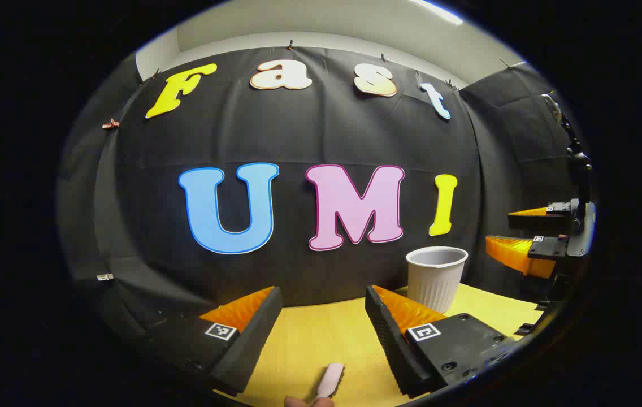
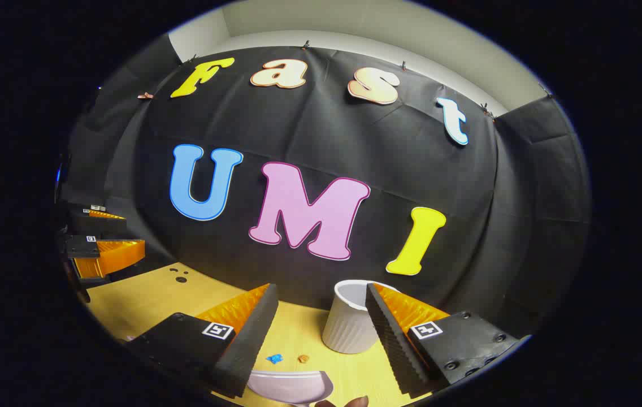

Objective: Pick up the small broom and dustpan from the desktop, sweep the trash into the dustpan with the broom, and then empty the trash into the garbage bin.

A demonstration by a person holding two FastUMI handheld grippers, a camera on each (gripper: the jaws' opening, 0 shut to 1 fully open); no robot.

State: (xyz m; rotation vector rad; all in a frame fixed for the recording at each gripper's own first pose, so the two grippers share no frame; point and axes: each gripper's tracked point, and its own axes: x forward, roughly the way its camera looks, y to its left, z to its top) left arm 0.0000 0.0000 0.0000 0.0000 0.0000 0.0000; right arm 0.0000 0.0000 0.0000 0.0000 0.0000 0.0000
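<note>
In the left gripper view, the bottom edge is cutting off a pale handle [image 1: 329, 380]. In the right gripper view, the dustpan [image 2: 290, 385] is running off the bottom edge, a finger is covering part of the white bin [image 2: 349, 325], and two scraps [image 2: 287, 358] are too small to identify.

Your booth is dim, lit from overhead.
You get a bright ceiling strip [image 1: 437, 11] at the far top right of the left gripper view; the tabletop [image 1: 309, 339] glows evenly, sharp throughout, while fisheye bending curves everything toward the edges.

Ribbed bin [image 2: 349, 325] just beyond dustpan [image 2: 290, 385]
</note>
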